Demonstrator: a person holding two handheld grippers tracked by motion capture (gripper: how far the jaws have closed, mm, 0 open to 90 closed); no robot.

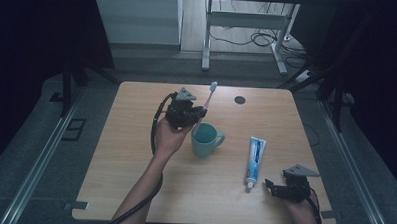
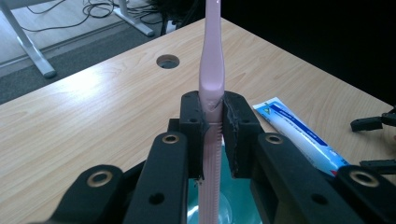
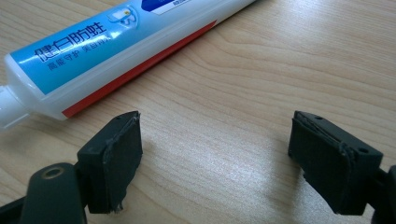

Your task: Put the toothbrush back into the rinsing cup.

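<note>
High view, left hand-held gripper point(image 1: 199, 113) raised, toothbrush point(image 1: 207, 102) upright

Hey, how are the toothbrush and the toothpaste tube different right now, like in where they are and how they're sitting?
The pink toothbrush is clamped in the left gripper and stands nearly upright, its lower end in the teal mug; the toothpaste tube lies flat on the table, ungripped.
The toothbrush is thin and plain pink; the toothpaste tube is broader, blue and white with printing.
The open right gripper sits just beside the tube, not touching it.
</note>
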